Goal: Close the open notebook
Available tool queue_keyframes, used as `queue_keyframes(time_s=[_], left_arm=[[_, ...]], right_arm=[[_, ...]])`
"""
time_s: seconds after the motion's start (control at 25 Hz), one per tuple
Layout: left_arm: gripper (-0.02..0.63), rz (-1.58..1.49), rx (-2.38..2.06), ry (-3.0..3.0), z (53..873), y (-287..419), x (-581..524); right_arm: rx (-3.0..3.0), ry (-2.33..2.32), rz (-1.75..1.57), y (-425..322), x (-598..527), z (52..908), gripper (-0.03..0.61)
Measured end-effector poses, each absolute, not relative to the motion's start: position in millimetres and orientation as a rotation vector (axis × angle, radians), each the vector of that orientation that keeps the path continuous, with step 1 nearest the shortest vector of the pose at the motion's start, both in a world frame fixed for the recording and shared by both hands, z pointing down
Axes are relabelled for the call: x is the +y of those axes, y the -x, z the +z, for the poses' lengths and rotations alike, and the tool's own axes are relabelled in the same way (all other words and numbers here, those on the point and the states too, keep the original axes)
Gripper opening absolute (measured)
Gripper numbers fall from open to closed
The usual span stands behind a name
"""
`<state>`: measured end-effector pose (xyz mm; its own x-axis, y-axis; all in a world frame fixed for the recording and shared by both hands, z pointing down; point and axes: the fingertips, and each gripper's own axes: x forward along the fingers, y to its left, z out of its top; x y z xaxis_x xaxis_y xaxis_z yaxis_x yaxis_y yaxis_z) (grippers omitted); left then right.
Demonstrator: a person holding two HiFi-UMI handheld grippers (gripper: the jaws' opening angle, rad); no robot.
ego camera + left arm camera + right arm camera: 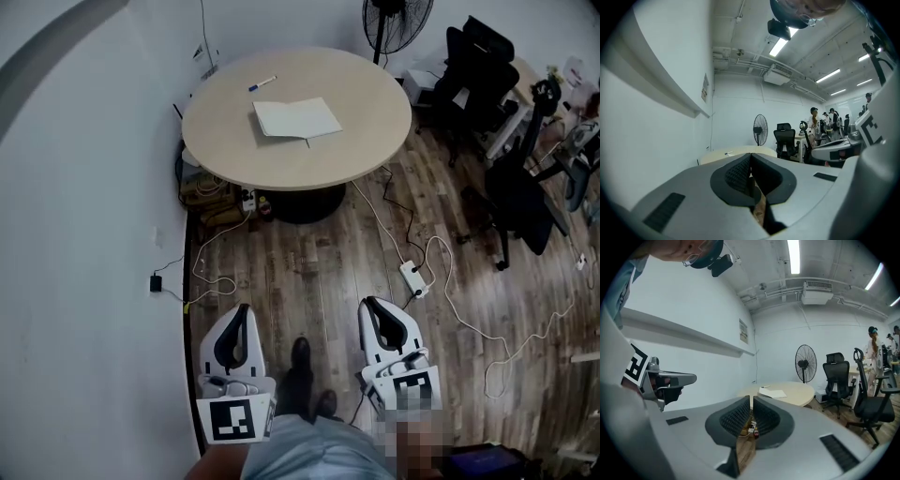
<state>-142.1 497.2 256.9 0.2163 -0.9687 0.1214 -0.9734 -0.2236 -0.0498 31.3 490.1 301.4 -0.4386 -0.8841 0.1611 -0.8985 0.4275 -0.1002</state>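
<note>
Notebook [296,119] lies open and flat near the middle of the round table [366,141]. Its long side runs left to right across my head view, roughly along the table's near edge, with the left end angled slightly away. A pen [262,83] sits beyond it, toward the far-left edge. I hold both grippers low over the wooden floor [309,272], well apart from the table. The left gripper [242,309] is clenched on nothing, and the right gripper [368,305] has its jaws together and empty too. The right gripper view shows the pale pages lying on the tabletop. The left gripper view catches only the table's rim edge-on.
</note>
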Motion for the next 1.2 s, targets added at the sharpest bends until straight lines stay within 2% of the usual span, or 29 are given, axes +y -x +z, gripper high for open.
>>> queue_keyframes(time_s=[0.64, 1.2], left_arm=[[0.018, 0.131, -1.888, -2.527, 225.0, 187.2, 324.9], [0.018, 0.189, -1.805, -2.547, 249.7, 143.2, 230.7]], right_arm=[[-2.559, -1.672, 0.192, 21.8, 322.5, 264.6, 0.049], [-2.522, -1.751, 0.217, -19.1, 234.5, 282.6, 0.049]])
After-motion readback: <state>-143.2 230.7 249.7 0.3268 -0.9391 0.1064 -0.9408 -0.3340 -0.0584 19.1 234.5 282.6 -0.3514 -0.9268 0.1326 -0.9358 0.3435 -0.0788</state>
